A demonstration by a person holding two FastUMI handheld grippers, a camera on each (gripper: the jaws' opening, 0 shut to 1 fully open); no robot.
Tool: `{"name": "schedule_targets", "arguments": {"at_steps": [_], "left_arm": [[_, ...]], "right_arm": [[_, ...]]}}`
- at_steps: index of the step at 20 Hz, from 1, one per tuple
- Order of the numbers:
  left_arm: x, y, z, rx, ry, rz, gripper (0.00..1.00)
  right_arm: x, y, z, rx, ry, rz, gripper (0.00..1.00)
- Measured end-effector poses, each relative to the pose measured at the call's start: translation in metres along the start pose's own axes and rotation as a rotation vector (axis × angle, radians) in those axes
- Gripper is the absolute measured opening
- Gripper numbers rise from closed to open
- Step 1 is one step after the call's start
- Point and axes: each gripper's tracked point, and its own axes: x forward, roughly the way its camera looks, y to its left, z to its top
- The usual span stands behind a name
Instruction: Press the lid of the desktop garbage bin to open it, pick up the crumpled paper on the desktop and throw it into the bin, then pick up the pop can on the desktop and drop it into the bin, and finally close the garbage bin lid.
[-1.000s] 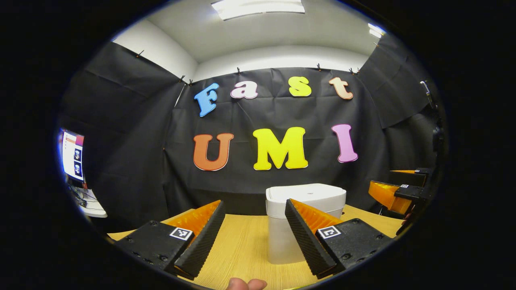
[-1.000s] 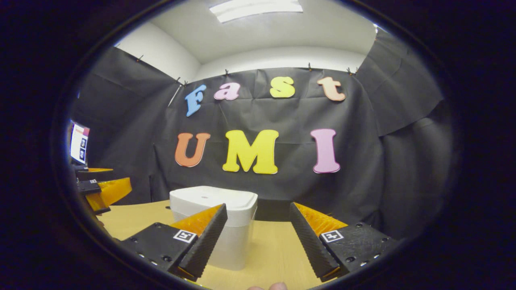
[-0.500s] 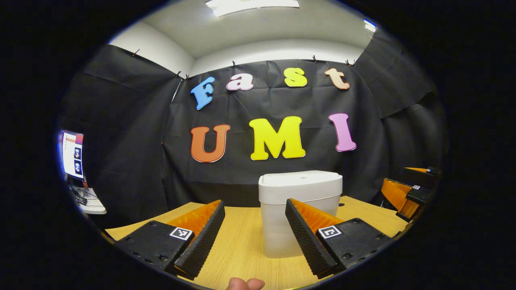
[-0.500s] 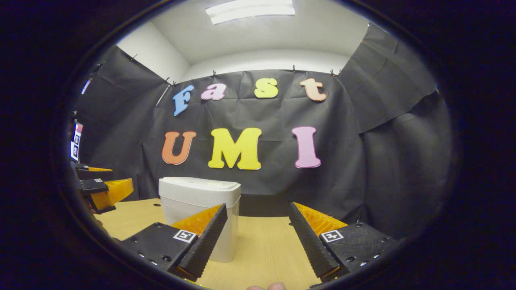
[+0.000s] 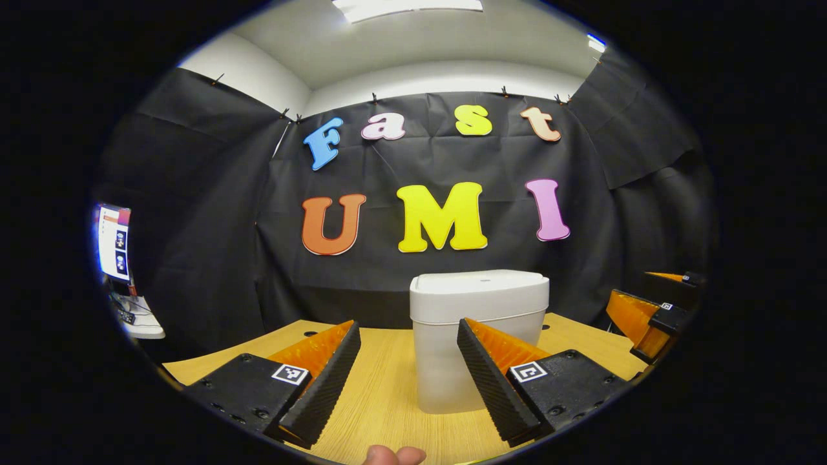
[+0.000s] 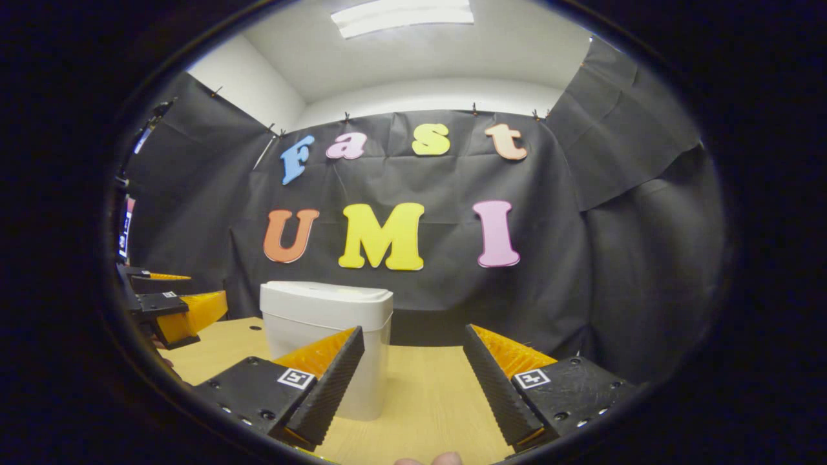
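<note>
Your left gripper (image 5: 408, 381) and right gripper (image 6: 413, 384) hover with jaws spread and empty above the wooden desk (image 5: 387, 400), where the white garbage bin (image 5: 478, 336) stands upright, lid closed, before the black cloth wall (image 6: 614, 258).

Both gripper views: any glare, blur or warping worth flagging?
Left gripper view: sharp, ceiling light blown out, the bin evenly lit, table edge bowed by the fisheye. Right gripper view: sharp too, ceiling light clipped, bin leaning from distortion.

Both views sit low over the table (image 5: 387, 394), facing the booth wall; both share the bin (image 5: 478, 323)
</note>
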Motion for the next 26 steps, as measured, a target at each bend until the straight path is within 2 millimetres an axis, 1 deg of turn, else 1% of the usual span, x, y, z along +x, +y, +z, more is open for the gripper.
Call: {"name": "schedule_targets", "arguments": {"at_steps": [4,8,12,15,20,26], "left_arm": [[0.0012,0.0026,-0.0004,-0.004,0.002,0.004,0.97],[-0.0002,0.0005,0.0003,0.008,0.0,0.004,0.97],[-0.0019,0.0004,0.001,0.005,0.001,0.006,0.97],[-0.0031,0.001,0.0054,0.006,-0.007,0.006,0.97],[-0.0037,0.0025,0.0049,0.007,-0.01,0.008,0.97],[-0.0053,0.0068,0.0065,0.006,-0.013,0.013,0.97]], "right_arm": [[0.0014,0.0039,0.004,0.017,-0.002,0.007,0.96],[0.0015,0.0047,0.0022,0.017,-0.001,0.007,0.96],[-0.0006,0.002,0.0032,0.021,-0.002,-0.002,0.96],[-0.0009,-0.0012,0.0073,0.03,-0.012,-0.016,0.96],[-0.0024,0.0,0.003,0.022,0.0,-0.028,0.96],[-0.0034,0.0033,0.0047,0.019,0.0,-0.03,0.96]]}}
